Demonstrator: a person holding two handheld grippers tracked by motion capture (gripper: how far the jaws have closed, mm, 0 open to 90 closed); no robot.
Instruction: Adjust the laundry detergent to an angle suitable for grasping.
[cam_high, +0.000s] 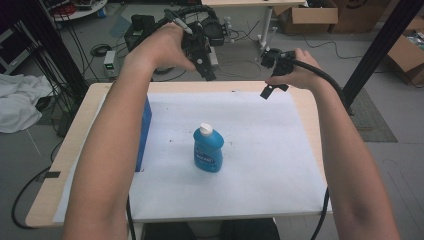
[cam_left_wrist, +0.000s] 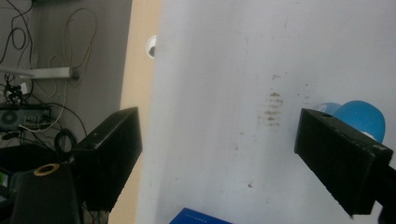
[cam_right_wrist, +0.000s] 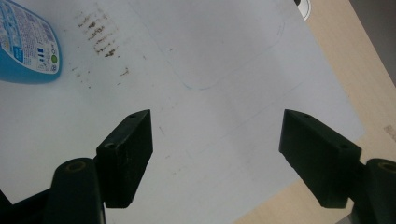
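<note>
While both claws hang over the far edge of the worktop (cam_high: 65, 165), nothing has yet been handled. The left claw (cam_high: 207, 67), upper centre of the high view, has its jaws wide apart with nothing between them; its own view shows bare paper in the gap. The right claw (cam_high: 272, 82), upper right of centre, also stands apart and empty, its jaws framing plain paper in the right gripper view.

The bottle (cam_high: 208, 149), blue with a white cap, stands upright in the middle of the high view on the white paper (cam_high: 265, 165), well apart from both claws. It appears at the upper left of the right gripper view (cam_right_wrist: 25, 49) and behind the right-hand jaw in the left gripper view (cam_left_wrist: 362, 116). A blue box (cam_high: 145, 130) sits left of centre at the paper's left margin, partly hidden by the left forearm, near the bottle but not touching it.

Judgement: the work is at its start. No grasp is made and the bottle looks untouched; approach, grip and whatever follows are all left to do.

Surface: a light wooden worktop covered by a white sheet bearing small brown smudges (cam_right_wrist: 100, 39) and faint pencil outlines. Room: grey floor, cables and electronic gear beyond the far edge, cardboard boxes (cam_high: 310, 15) at upper right, white cloth (cam_high: 20, 102) at left, and black frame posts at both sides.
</note>
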